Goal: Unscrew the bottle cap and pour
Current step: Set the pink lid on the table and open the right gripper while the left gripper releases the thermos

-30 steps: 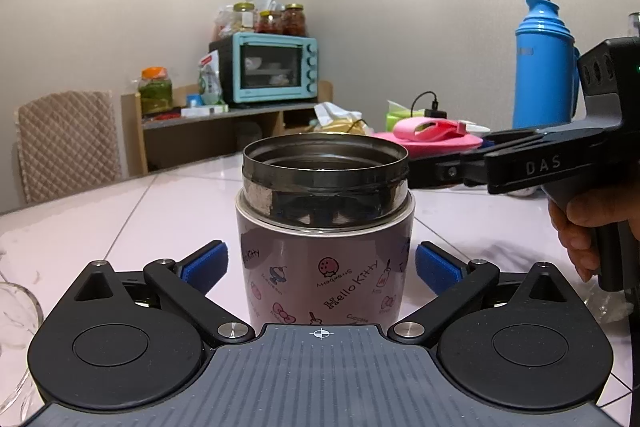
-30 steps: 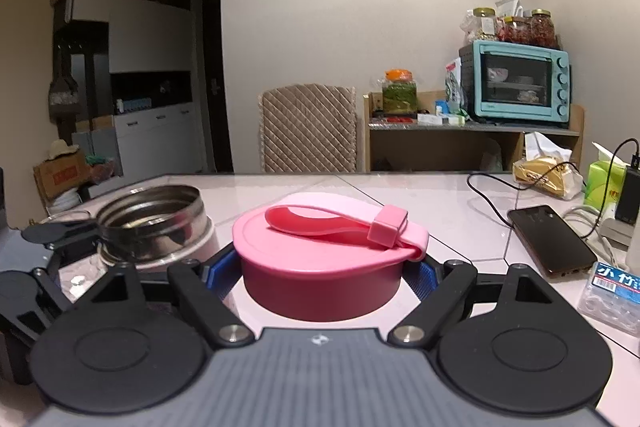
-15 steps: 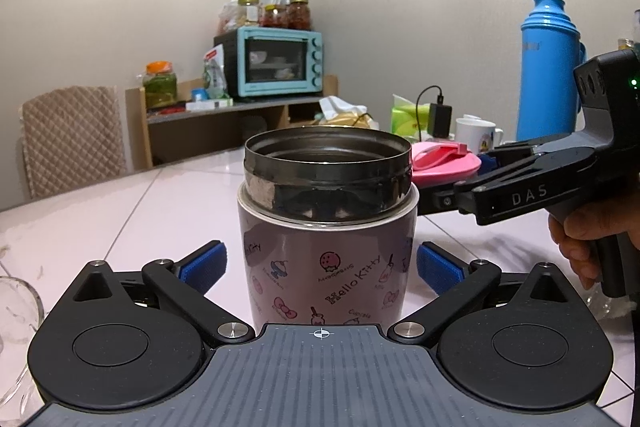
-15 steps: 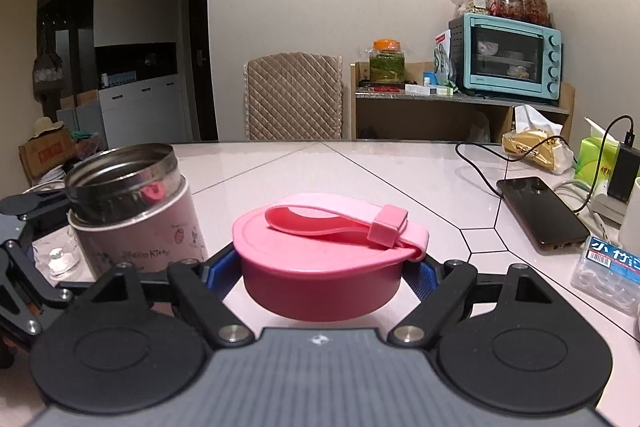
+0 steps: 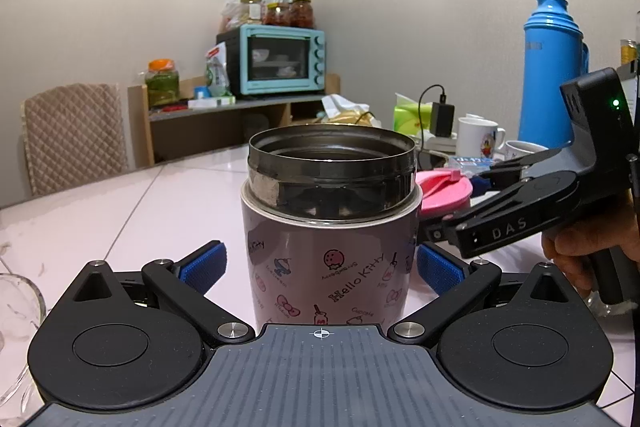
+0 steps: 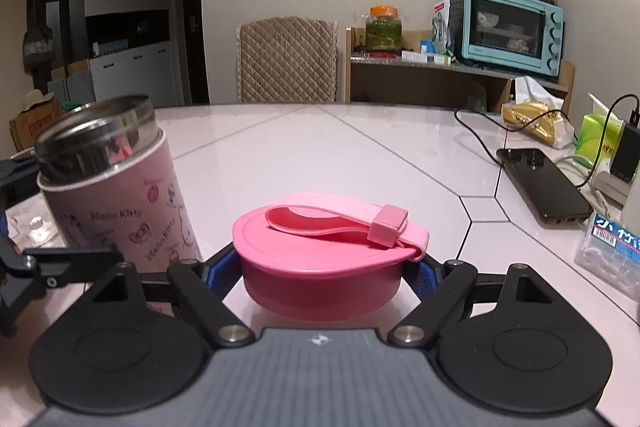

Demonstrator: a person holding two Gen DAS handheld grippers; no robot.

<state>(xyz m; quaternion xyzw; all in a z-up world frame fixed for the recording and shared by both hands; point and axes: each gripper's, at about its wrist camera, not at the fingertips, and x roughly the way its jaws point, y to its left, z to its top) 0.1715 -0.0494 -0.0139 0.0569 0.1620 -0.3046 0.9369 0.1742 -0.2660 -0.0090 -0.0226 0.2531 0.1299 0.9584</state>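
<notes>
**Inspector A:** Start at the left. Report the left hand-held gripper.

**Inspector B:** Its 2 blue pads stand on either side of the pink Hello Kitty flask. A gap shows at the left pad; the right pad sits just beside the wall, contact not confirmed. The jaws are apart, not clamped. The flask is upright on the pale worktop, steel mouth uncovered.

**Inspector A:** Next to the right?

**Inspector B:** The right hand-held gripper is clamped on the pink cap, 1 pad pressed to each side. The cap is level, its strap looped across the top. In the right wrist view the flask stands to the cap's left, apart from it. In the left wrist view the cap shows just behind the flask's right shoulder, and a hand grips the handle.

**Inspector A:** Far right?

**Inspector B:** 1 black phone and a blue thermos on the worktop.
</notes>
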